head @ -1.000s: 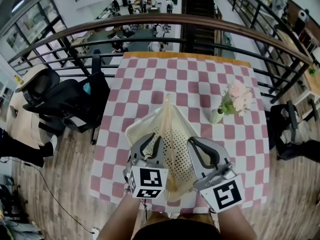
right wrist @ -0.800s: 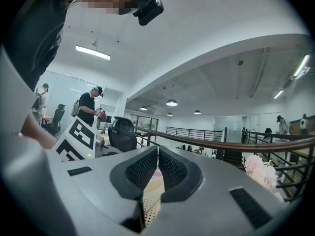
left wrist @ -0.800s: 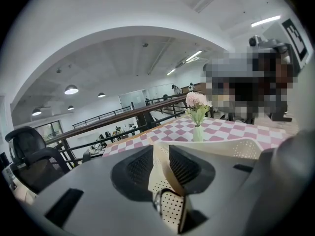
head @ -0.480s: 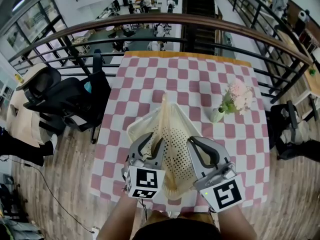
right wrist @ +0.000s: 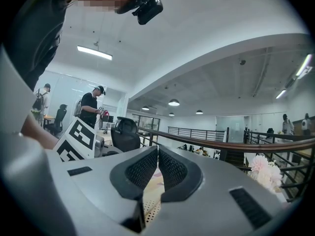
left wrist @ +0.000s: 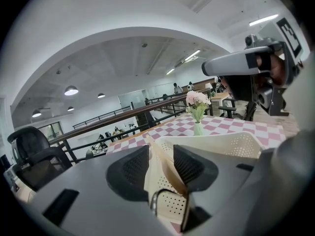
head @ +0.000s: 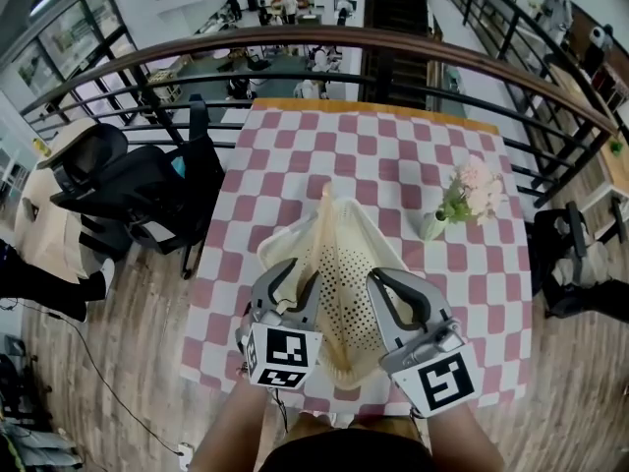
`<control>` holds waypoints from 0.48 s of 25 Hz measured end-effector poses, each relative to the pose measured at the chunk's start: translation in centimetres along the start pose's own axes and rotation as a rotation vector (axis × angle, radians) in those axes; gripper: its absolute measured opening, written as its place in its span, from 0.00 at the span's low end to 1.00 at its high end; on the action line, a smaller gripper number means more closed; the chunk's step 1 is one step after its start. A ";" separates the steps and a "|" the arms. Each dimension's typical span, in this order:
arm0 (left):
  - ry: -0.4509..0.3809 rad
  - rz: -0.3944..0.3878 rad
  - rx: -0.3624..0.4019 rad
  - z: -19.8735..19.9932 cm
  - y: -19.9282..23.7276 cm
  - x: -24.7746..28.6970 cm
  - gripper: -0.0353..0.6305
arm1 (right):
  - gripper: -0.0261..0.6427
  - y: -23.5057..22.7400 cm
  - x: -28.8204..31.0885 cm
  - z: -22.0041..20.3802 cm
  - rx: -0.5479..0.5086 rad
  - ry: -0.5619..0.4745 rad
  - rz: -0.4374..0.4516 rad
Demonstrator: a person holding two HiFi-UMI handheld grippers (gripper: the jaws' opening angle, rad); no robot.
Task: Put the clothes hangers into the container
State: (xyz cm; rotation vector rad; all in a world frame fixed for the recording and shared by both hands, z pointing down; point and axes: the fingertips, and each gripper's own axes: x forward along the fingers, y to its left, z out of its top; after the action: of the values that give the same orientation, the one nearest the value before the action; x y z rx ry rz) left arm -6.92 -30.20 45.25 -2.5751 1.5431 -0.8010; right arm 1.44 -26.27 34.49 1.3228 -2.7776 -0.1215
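Checked pink-and-white tablecloth on a table up on a mezzanine, that's the work surface.

Closest in: the left gripper. Its jaws have just been opening and now stand apart. A thin wall of the cream perforated plastic container runs up between them. It sits close to the right-hand pad but afaict isn't being squeezed, so I'd call that let go. The right gripper has its jaws pinched down to a hairline w/ nothing between the pads that I can see. Cream mesh shows just under them.

The container lies on the cloth between and ahead of both grippers, w/ a ridge running up its middle. No clothes hangers I can pick out in any view, and I can't tell if any are inside.

What the release means imo: the container is being left where it is, so this is prob still setup, and the hangers come next.

Farther out there's a small vase of pink and white flowers to the right, near the container but apart from it. Then a curved brown handrail, a black office chair off to the left, and desks w/ ppl on the floor below.

Vs a sec ago: the container and both grippers are in basically the same spot, only the framing slid a bit.
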 end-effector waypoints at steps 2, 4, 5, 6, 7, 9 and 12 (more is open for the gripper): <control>0.003 0.001 -0.006 -0.2 0.2 -0.4 0.29 | 0.09 0.4 0.1 0.1 -0.003 0.001 0.004; 0.004 0.002 -0.011 -0.5 0.3 -0.6 0.29 | 0.09 0.7 0.1 0.1 -0.008 0.000 0.009; 0.005 0.000 -0.014 -0.6 0.3 -0.8 0.29 | 0.09 0.9 0.1 0.1 -0.009 0.000 0.011; 0.006 -0.001 -0.018 -0.7 0.3 -1.0 0.29 | 0.09 1.1 0.1 0.1 -0.009 0.002 0.013; 0.008 -0.002 -0.021 -0.9 0.4 -1.1 0.29 | 0.09 1.3 0.1 0.1 -0.009 0.004 0.014; 0.012 0.000 -0.024 -1.1 0.5 -1.5 0.29 | 0.09 1.7 0.1 0.2 -0.012 0.004 0.019; 0.023 0.009 -0.018 -1.5 0.7 -1.9 0.30 | 0.09 2.2 0.1 0.5 -0.016 -0.003 0.023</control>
State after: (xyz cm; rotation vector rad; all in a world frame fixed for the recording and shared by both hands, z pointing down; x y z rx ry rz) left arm -8.86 -28.63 45.52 -2.5786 1.5743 -0.8232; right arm -0.37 -24.93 34.26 1.2873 -2.7874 -0.1440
